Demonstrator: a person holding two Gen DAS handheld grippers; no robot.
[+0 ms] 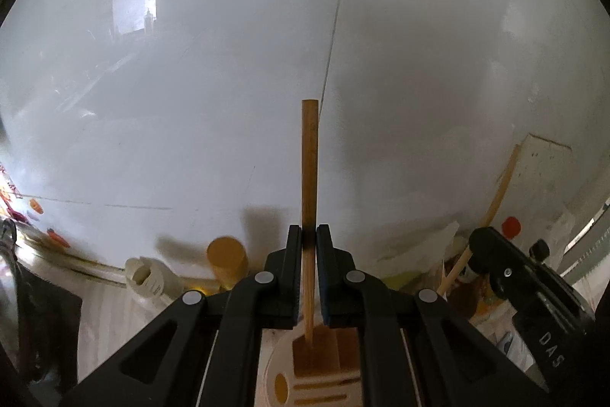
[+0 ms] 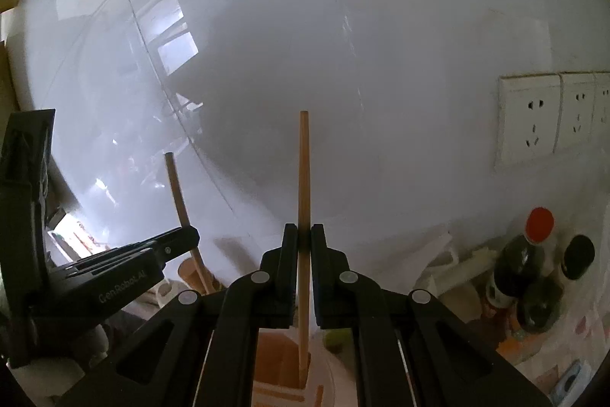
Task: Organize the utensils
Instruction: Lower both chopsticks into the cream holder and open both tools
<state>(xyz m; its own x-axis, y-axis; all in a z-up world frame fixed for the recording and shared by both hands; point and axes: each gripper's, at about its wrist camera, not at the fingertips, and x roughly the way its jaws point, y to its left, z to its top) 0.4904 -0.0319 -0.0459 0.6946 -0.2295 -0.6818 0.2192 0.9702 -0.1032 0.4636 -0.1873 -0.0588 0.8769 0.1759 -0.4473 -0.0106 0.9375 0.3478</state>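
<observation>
A: Since the white wall [image 1: 419, 63] fills most of both views, what stands in front of it?

B: Against the wall's foot lies the cluttered worktop [image 1: 103, 308]. Nearer the cameras than the wall stands a pale utensil holder [image 1: 284, 369] with slotted sides and several compartments, directly below both pairs of tongs.

A: And the tongs themselves?

B: The left tongs [image 1: 309, 243] are pinched narrow on a wooden chopstick [image 1: 309, 170], which stands upright against the wall, its lower end dipping into one compartment of the holder. The right tongs [image 2: 304, 239] are likewise clamped on a second chopstick [image 2: 304, 178], also upright, its tip down in the holder [image 2: 278, 361]; which compartment cannot be told.

A: Why hold them so steeply?

B: Probably so each stick drops straight into its narrow slot without catching the dividers. Gripping mid-length leaves the lower end free to enter.

A: Anything else by the wall?

B: In the right view, a dark bottle with a red cap [image 2: 522, 254] stands at the wall's foot to the right, below the sockets [image 2: 530, 117]. In the left view, an orange cup [image 1: 227, 258] sits near the wall's foot, left of the holder.

A: How far along?

B: Both sticks seem nearly seated; release looks like what remains.
</observation>
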